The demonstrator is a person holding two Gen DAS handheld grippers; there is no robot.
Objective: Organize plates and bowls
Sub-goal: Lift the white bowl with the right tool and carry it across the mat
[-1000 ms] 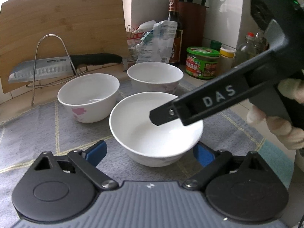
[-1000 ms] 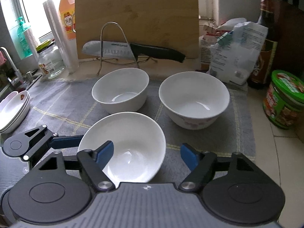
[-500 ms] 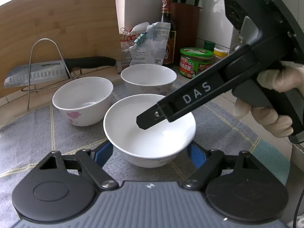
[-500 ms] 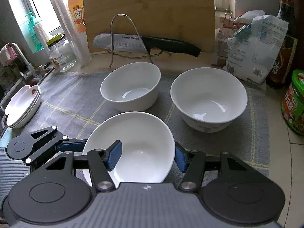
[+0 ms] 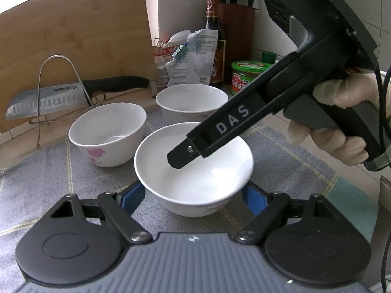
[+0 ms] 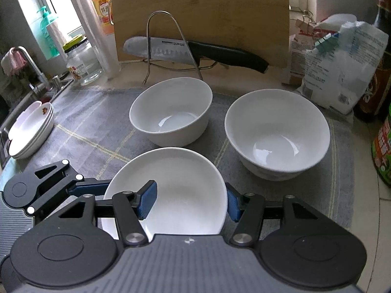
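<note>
Three white bowls stand on a grey mat (image 5: 48, 171). The near bowl (image 5: 193, 168) lies between my left gripper's (image 5: 193, 197) blue pads, whose jaws are opening beside its walls. My right gripper (image 6: 190, 204) is shut on this bowl (image 6: 185, 178): one pad (image 6: 146, 200) sits inside it and the other is outside the right rim. In the left wrist view its finger (image 5: 185, 156) reaches down into the bowl. A flowered bowl (image 5: 107, 131) and a third bowl (image 5: 193, 100) stand behind. A stack of plates (image 6: 31, 131) rests at the mat's left edge.
A knife on a wire rack (image 6: 190, 51) and a leaning cutting board (image 6: 200, 12) stand behind the bowls. Bags (image 6: 342, 68), a dark bottle (image 5: 215, 36) and a green-lidded jar (image 5: 249, 73) crowd the right. A tap (image 6: 29, 66) and a glass jar (image 6: 83, 63) are at the left.
My right gripper's jaws closed onto the near bowl, one pad going inside it, and it came in closer over it. The left gripper's pads drew in toward the bowl's sides.
</note>
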